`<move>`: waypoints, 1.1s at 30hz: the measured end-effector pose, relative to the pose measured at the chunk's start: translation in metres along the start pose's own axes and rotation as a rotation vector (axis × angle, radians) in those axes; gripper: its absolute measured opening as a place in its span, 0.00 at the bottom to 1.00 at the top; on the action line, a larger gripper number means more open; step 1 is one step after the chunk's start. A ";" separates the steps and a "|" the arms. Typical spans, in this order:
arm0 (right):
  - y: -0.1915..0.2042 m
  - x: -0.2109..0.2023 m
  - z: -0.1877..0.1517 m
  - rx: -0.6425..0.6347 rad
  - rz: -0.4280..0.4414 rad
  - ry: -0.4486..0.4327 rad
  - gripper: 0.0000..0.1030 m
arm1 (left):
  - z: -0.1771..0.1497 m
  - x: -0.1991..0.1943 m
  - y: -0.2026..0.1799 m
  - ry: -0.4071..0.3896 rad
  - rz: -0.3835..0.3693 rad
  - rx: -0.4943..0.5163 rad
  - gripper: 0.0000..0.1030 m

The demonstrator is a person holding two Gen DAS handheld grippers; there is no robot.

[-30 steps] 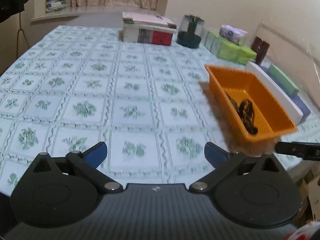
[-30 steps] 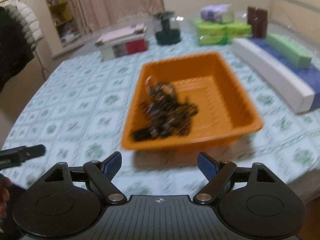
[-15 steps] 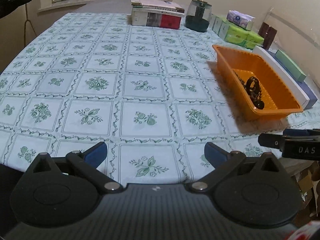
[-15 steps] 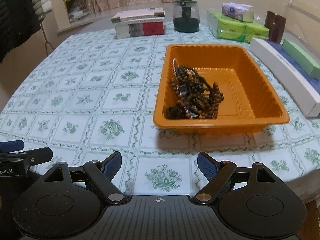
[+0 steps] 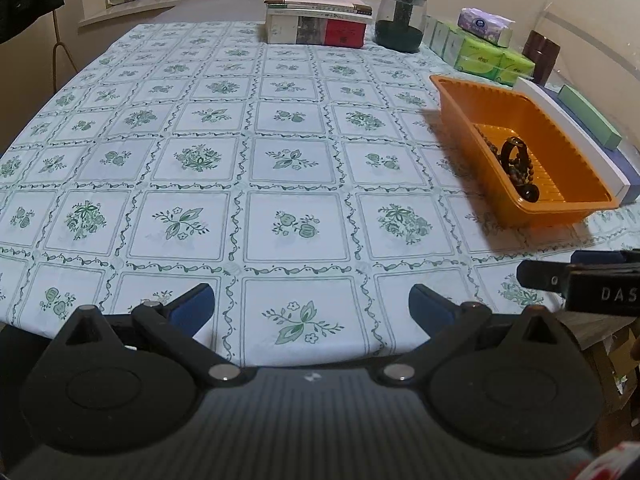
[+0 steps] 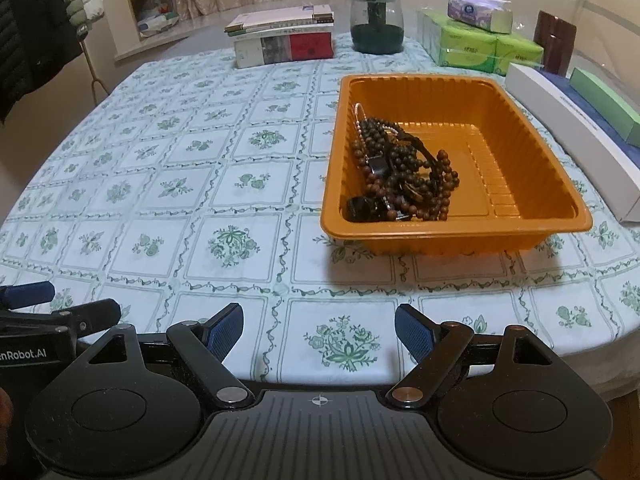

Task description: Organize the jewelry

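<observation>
The right gripper [image 6: 319,334] is hovering over the near edge of the surface [image 6: 224,184], its two blue pads spread wide with nothing between them. The left gripper [image 5: 311,306] is doing likewise to its left — jaws wide apart, holding nothing. Each is showing at the edge of the other's view.

Just beyond the right gripper, one orange tray [image 6: 536,236] is sitting on the floral cloth. A tangle of jewelry [image 6: 400,174] is lying in the tray's left half — dark and brown bead strings piled together, too knotted to count — while the right half is showing bare ribbed plastic.

Farther back, one stack of books [image 6: 284,38] and one dark green jar [image 6: 377,22] are standing near the far edge. To the right, green tissue packs [image 6: 480,50] are carrying one purple pack [image 6: 480,12], and one long white box [image 6: 576,136] is lying beside the tray.
</observation>
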State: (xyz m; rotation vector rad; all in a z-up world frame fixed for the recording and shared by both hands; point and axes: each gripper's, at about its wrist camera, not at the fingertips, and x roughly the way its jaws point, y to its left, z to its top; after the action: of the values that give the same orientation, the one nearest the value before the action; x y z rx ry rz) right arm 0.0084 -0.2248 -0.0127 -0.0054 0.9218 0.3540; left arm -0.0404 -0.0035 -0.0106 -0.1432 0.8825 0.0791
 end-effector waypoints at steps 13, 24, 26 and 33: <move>0.003 0.004 0.005 -0.011 -0.004 0.000 0.80 | 0.002 0.004 0.002 0.001 0.000 -0.009 1.00; 0.005 0.008 0.005 -0.013 0.001 0.006 0.80 | 0.002 0.006 0.003 0.005 0.000 -0.006 1.00; 0.005 0.008 0.005 -0.012 -0.001 0.007 0.80 | 0.002 0.007 0.003 0.007 -0.001 -0.006 1.00; 0.005 0.010 0.004 -0.013 0.003 0.012 0.80 | 0.002 0.008 0.003 0.008 -0.003 -0.005 1.00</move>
State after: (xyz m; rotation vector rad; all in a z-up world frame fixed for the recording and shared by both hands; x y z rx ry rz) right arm 0.0156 -0.2169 -0.0170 -0.0180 0.9318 0.3629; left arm -0.0345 -0.0005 -0.0155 -0.1496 0.8902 0.0779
